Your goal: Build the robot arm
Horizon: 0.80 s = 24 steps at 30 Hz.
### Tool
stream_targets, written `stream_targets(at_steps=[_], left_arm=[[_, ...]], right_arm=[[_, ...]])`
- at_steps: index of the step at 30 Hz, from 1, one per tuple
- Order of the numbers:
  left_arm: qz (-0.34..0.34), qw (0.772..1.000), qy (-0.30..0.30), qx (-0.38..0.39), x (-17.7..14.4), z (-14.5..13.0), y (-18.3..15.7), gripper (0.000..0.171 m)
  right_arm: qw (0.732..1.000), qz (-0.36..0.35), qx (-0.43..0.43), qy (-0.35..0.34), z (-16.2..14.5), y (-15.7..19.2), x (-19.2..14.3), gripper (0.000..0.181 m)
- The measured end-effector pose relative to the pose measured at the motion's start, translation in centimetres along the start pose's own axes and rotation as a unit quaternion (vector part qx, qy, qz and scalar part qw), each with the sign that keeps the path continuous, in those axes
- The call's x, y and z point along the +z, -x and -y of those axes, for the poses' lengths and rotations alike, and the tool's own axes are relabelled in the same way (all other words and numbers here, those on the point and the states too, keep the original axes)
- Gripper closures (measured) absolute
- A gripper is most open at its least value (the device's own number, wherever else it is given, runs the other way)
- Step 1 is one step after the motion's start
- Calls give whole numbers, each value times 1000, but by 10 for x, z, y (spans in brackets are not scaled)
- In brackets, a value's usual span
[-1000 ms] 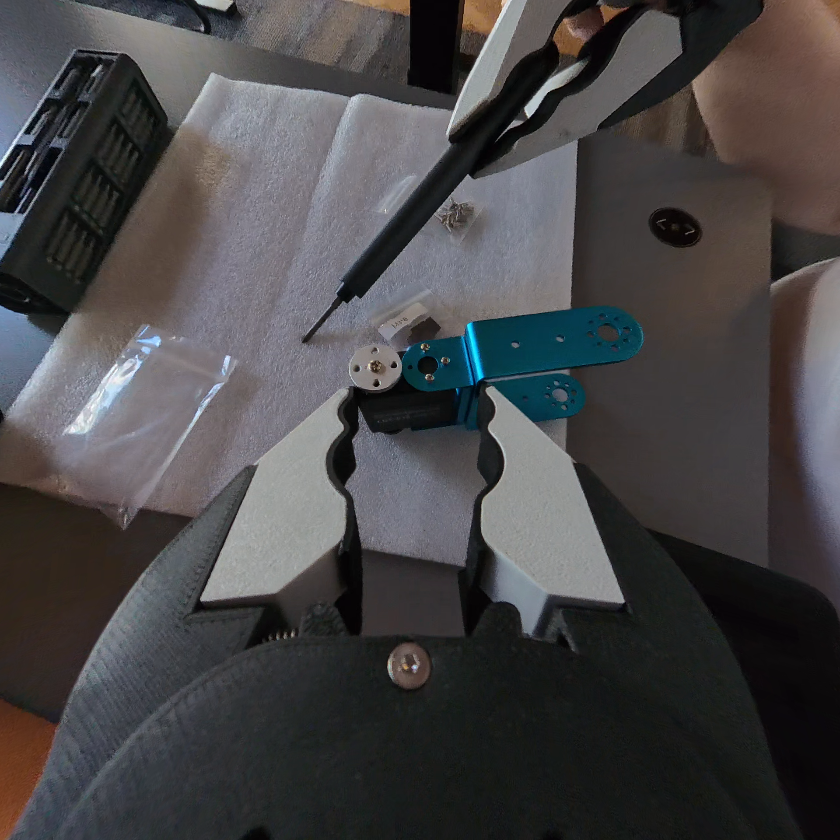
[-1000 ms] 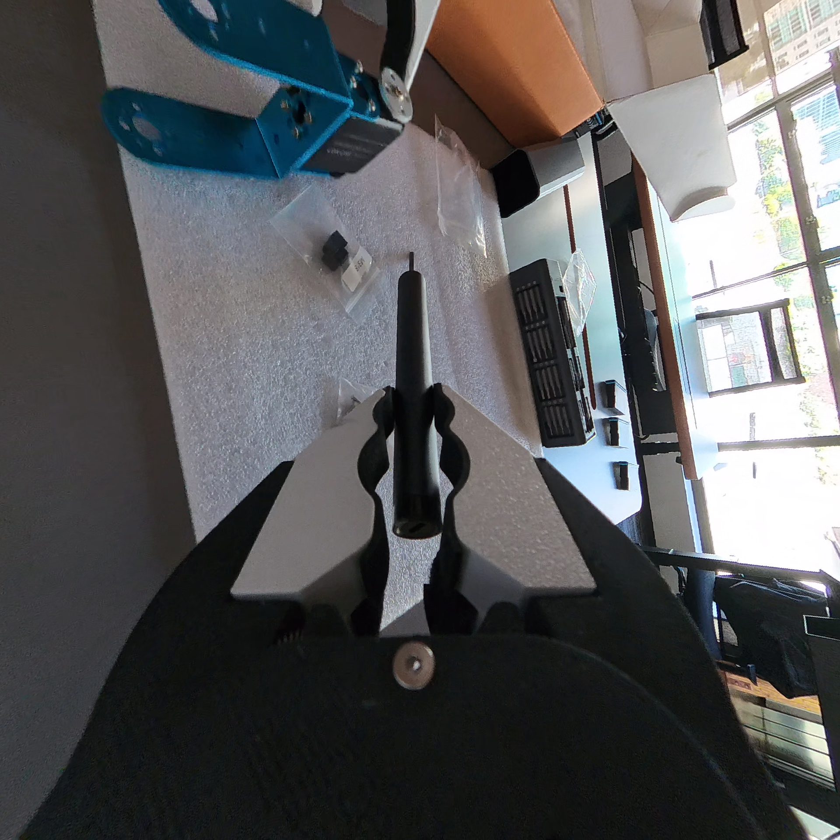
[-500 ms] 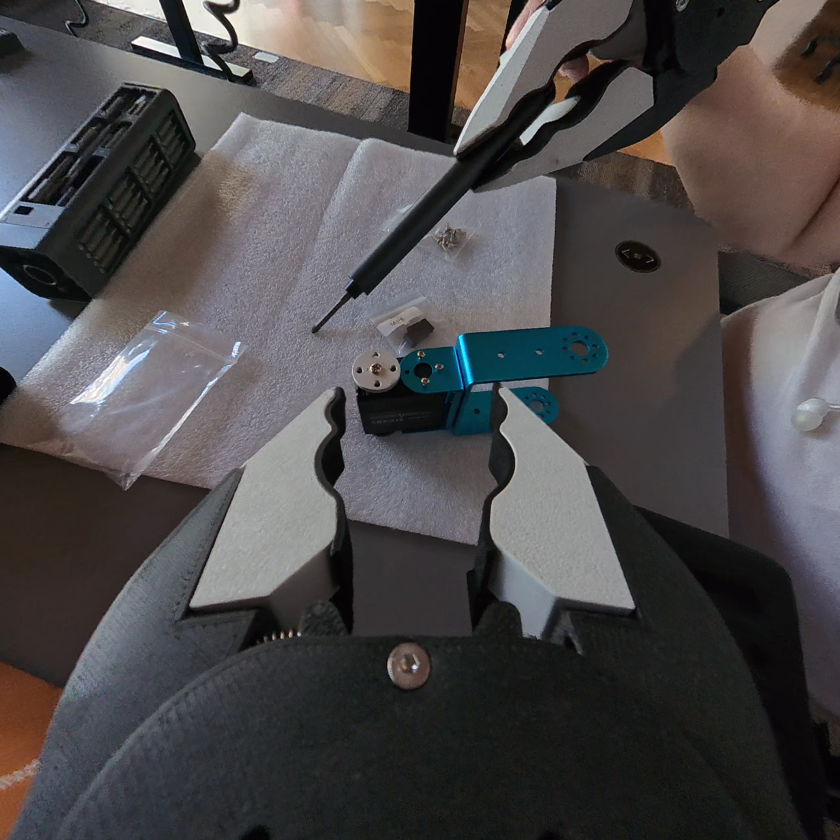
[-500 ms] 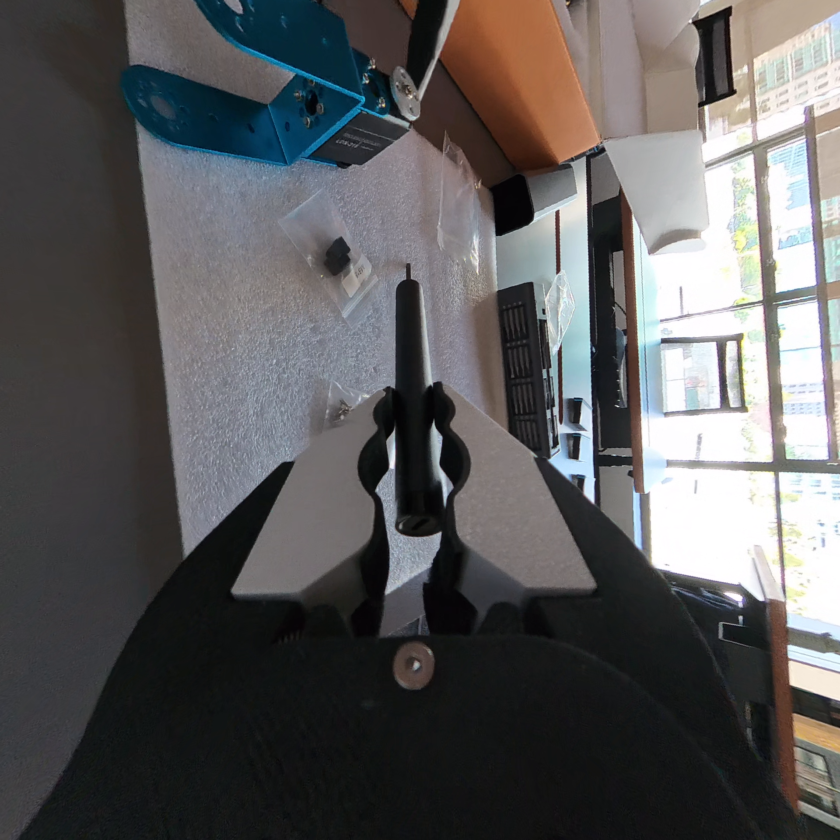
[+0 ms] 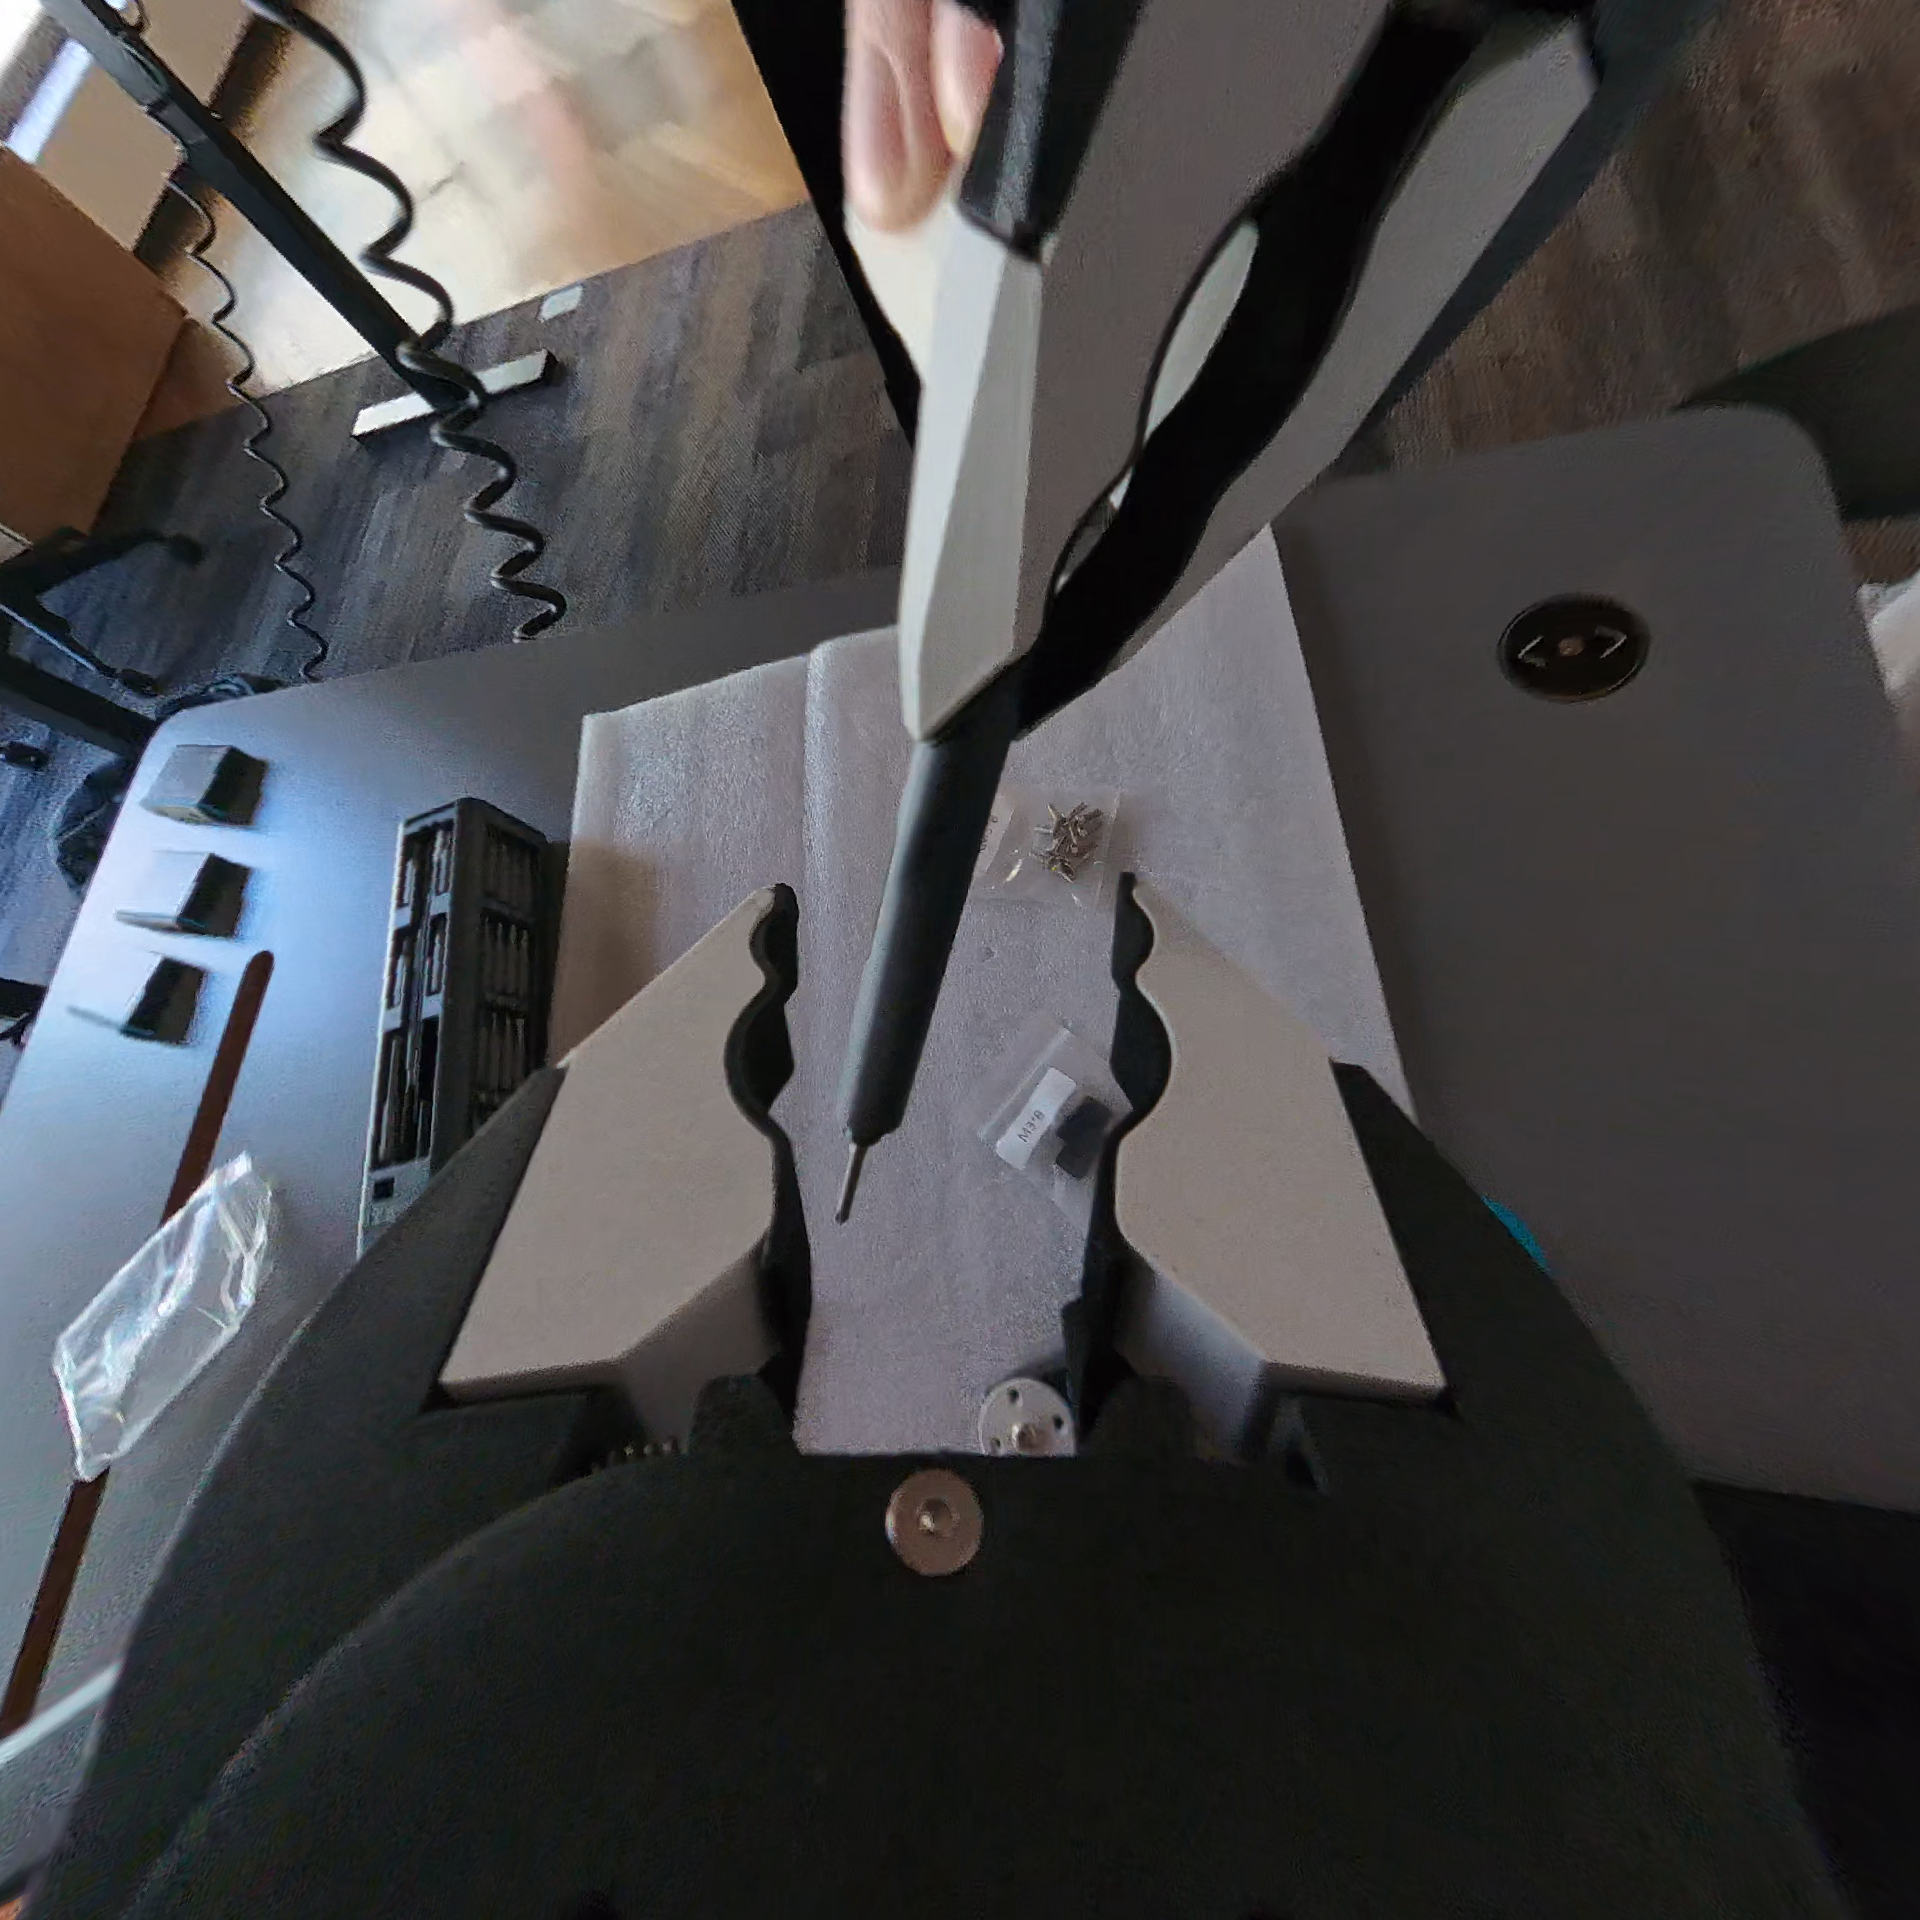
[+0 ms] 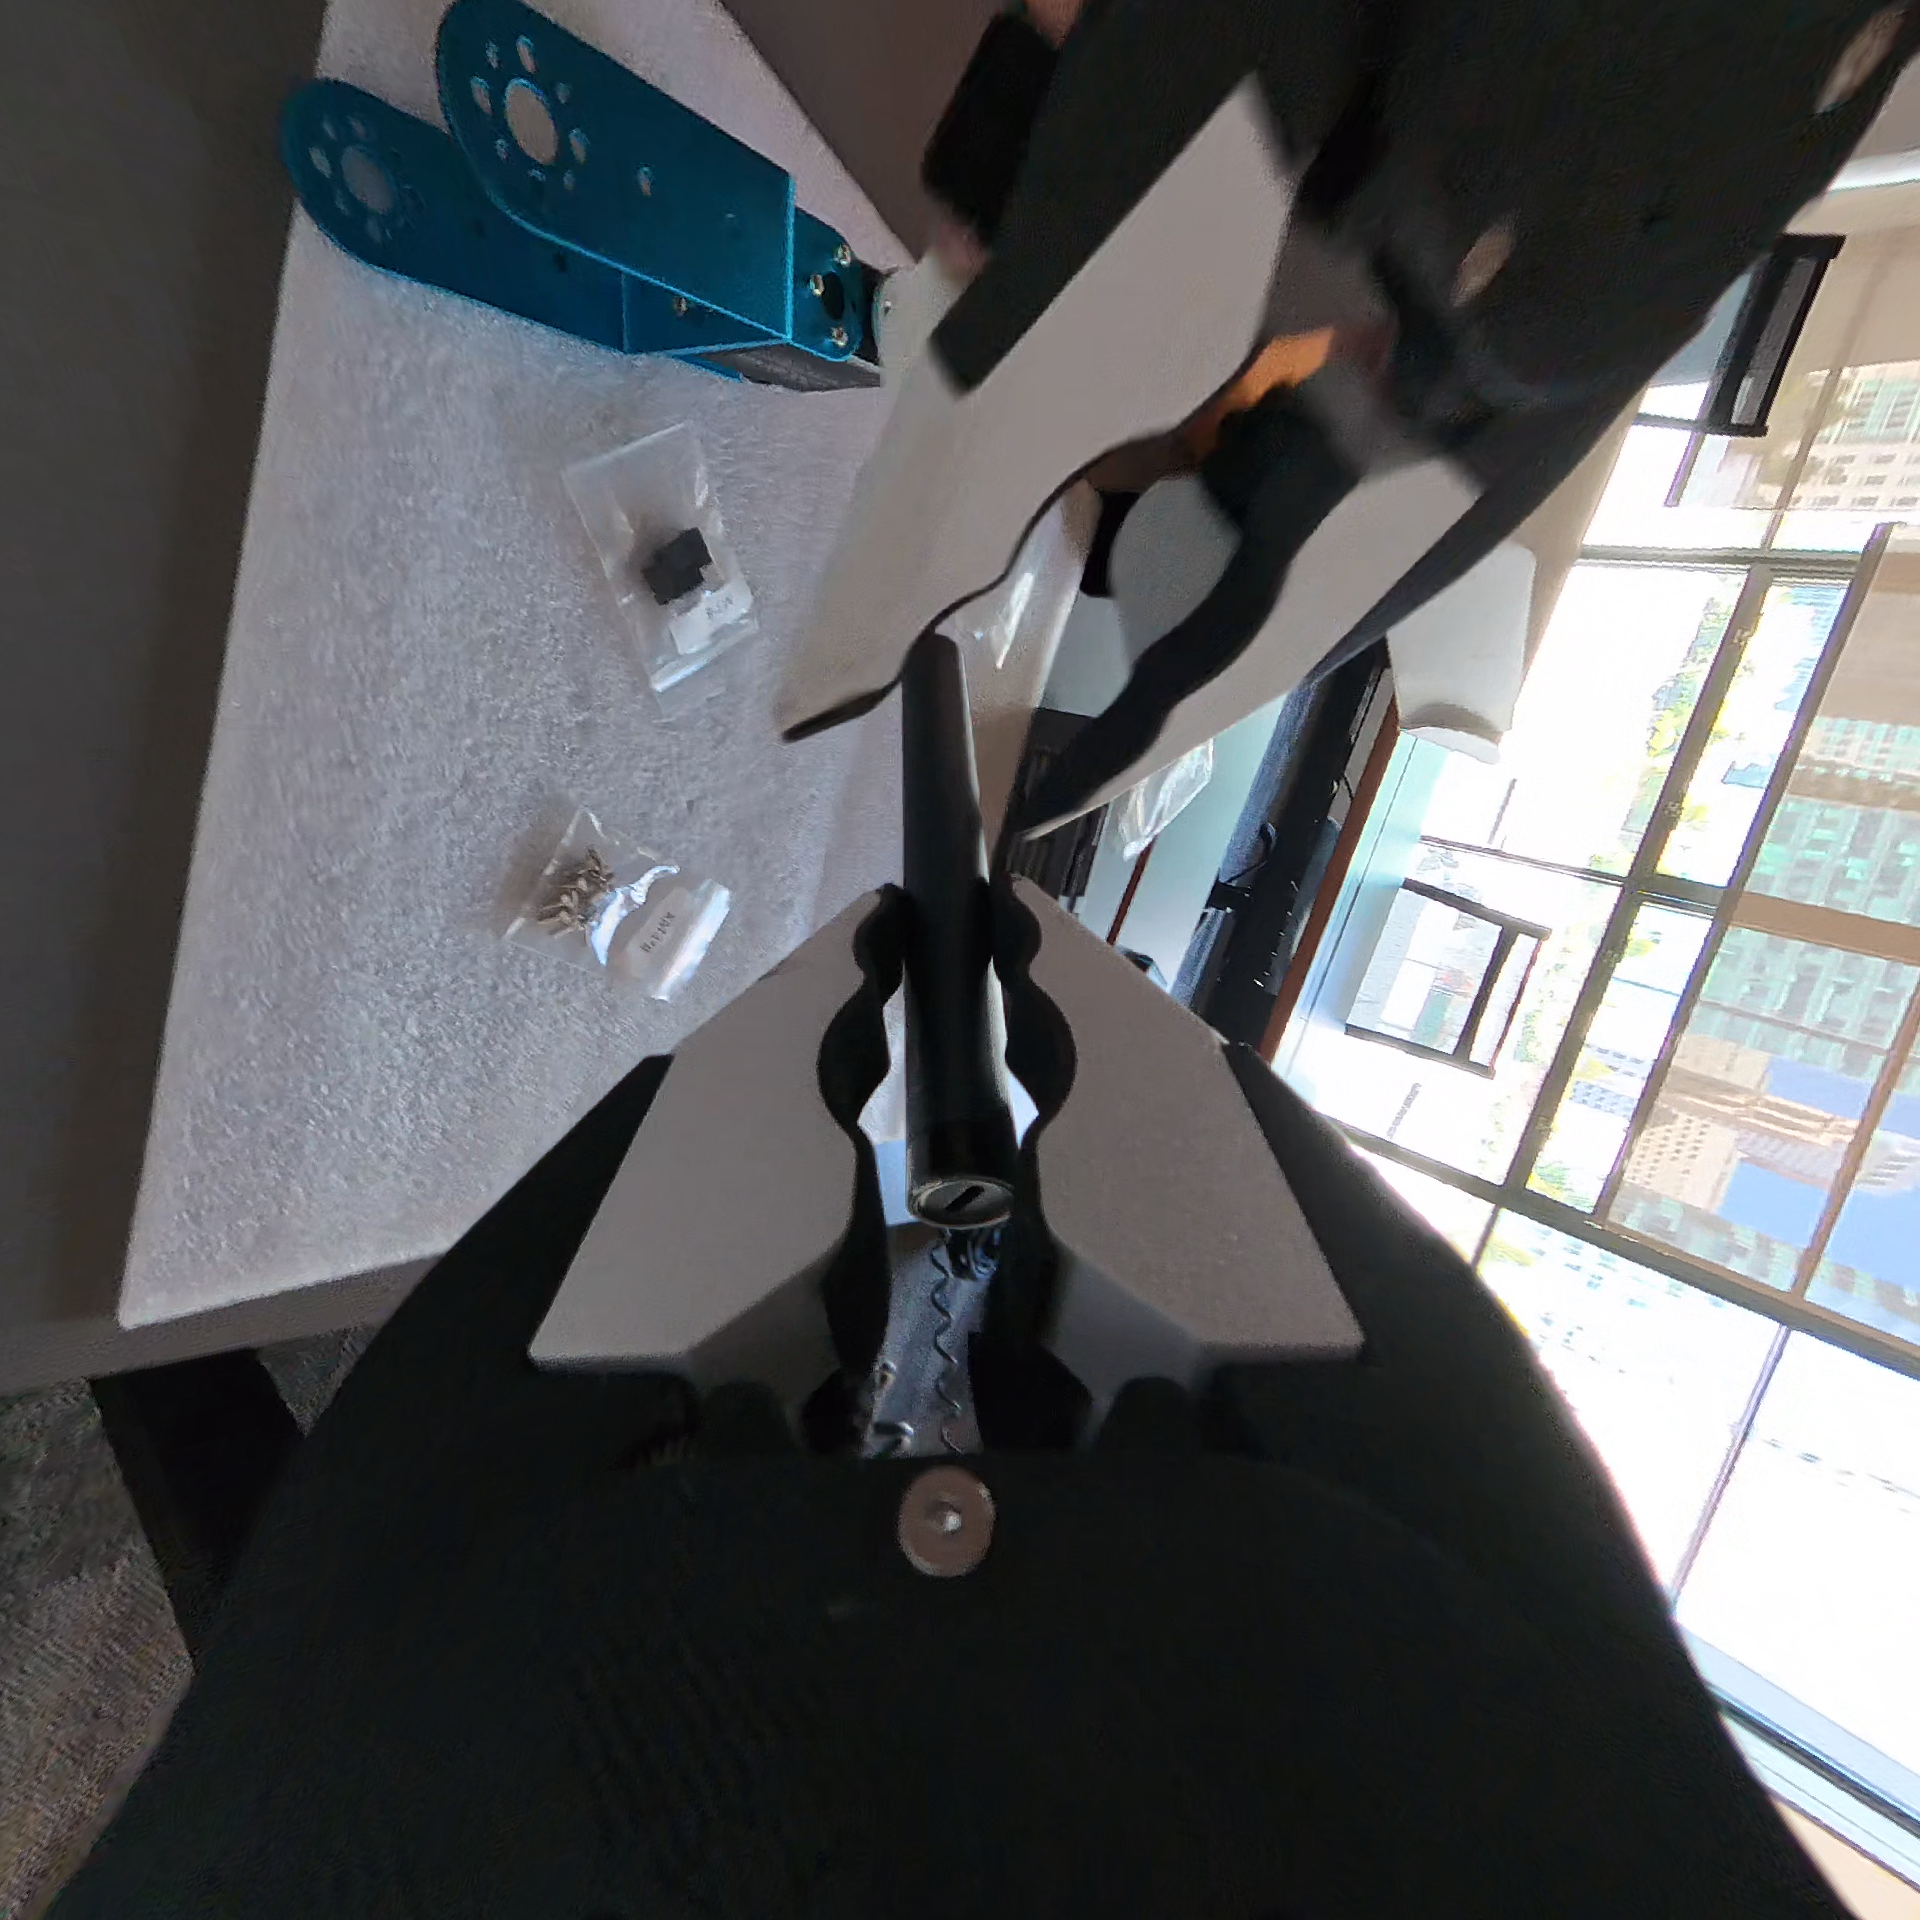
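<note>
My right gripper (image 6: 951, 899) is shut on a black precision screwdriver (image 6: 940, 987), bit pointing away. In the left wrist view the screwdriver (image 5: 899, 966) slants down from the right gripper (image 5: 977, 727), its tip just above the white foam mat (image 5: 1195, 727). My left gripper (image 5: 951, 891) is open and empty, its fingers (image 5: 644, 1143) straddling the screwdriver's shaft without touching it. The blue bracket with its servo (image 6: 623, 239) lies on the mat behind the left gripper. Only the servo's silver horn (image 5: 1029, 1418) shows between the left fingers' bases.
On the mat lie a small bag with a black part (image 5: 1049, 1127) and a bag of screws (image 5: 1065, 836). A black bit case (image 5: 457, 997) and an empty clear bag (image 5: 156, 1309) are to the left. A grey table (image 5: 1662, 1039) with a round button (image 5: 1569, 646) is to the right. My two grippers' fingertips are within a few centimetres of each other. It is some 11 cm from my left tips to the servo's silver horn (image 5: 1029, 1418).
My left gripper has opened, left the servo and moved up and forward, so the screwdriver now sits between its fingers. The right gripper still holds the screwdriver and has drawn closer.
</note>
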<state>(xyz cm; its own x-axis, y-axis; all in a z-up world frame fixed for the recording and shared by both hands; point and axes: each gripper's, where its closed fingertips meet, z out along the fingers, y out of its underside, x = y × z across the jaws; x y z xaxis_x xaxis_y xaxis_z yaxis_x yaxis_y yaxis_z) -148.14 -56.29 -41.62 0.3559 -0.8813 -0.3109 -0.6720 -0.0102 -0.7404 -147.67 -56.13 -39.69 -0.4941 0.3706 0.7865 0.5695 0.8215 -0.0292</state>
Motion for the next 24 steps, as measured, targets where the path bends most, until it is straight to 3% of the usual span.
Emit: stream_targets(at_steps=[1, 4, 9, 15, 24], left_arm=[[-3, 1000, 17, 13, 8, -2, 1, 112], [32, 998, 24, 51, 16, -1, 13, 154], [48, 998, -33, 32, 1, 24, 22, 155], [17, 986, -161, -42, -44, 68, 16, 155], [-4, 973, -189, -131, -54, 49, 27, 156]], right_arm=[[1000, 1, -8, 9, 0, -4, -1, 164], [999, 15, -22, 25, -1, -9, -6, 164], [1000, -15, 11, -1, -6, -33, -25, 163], [974, -87, 135, -162, 7, -75, -67, 148], [893, -129, 292, -318, -5, -81, -36, 135]])
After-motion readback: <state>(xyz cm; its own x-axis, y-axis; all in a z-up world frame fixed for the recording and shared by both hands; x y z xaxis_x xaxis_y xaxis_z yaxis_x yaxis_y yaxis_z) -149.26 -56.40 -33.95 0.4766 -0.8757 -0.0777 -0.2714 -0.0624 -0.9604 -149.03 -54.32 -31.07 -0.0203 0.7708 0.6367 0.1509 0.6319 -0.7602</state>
